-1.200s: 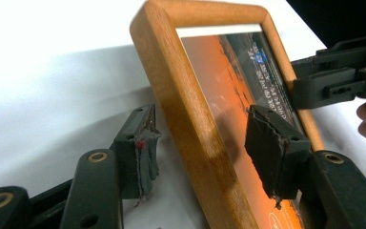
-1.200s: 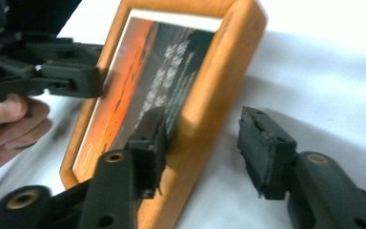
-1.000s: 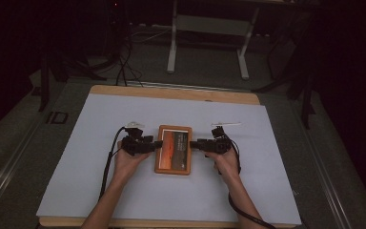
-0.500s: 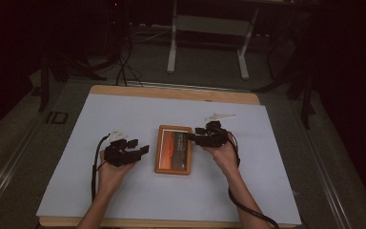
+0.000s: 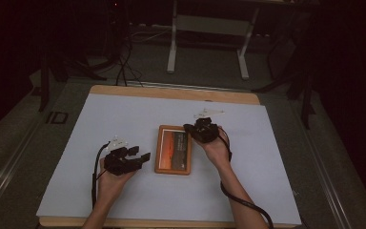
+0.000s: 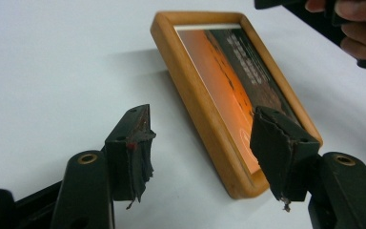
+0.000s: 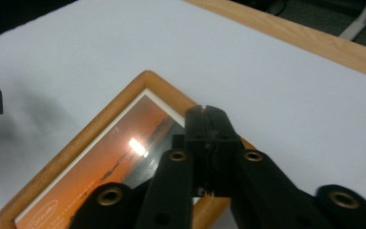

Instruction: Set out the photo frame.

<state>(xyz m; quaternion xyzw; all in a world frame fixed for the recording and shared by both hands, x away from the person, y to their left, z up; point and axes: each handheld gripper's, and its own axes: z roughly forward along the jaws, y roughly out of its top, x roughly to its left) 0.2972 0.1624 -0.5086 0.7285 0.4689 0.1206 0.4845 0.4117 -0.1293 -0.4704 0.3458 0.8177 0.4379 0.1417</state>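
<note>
Picture frame (image 5: pixel 173 149), wooden-rimmed with an orange sunset print under glass, lies flat near the middle of the worktop (image 5: pixel 124 114), a little toward the near edge, its long sides running from the near edge to the far one. From above the print is a dim orange patch; the left gripper view (image 6: pixel 228 90) shows dark lettering down one side of it and a white strip at the far end, and the right gripper view (image 7: pixel 100 157) shows a lamp's glare on the glass.

The right gripper (image 5: pixel 193 130) sits over the frame's far right corner. Its jaws have just been closing, and in its own view (image 7: pixel 205 114) they stand pressed together above the print with nothing between them; whether they touch the glass I cannot tell.

The left gripper (image 5: pixel 142 158) is on the frame's left side, apart from it. Its jaws stand partly open and empty, and its own view (image 6: pixel 200 143) shows worn, frayed pads (image 6: pixel 136 143) with the frame's near corner beyond the gap.

A pale sheet covers the worktop, leaving wood bare along the far edge (image 7: pixel 314 43).
</note>
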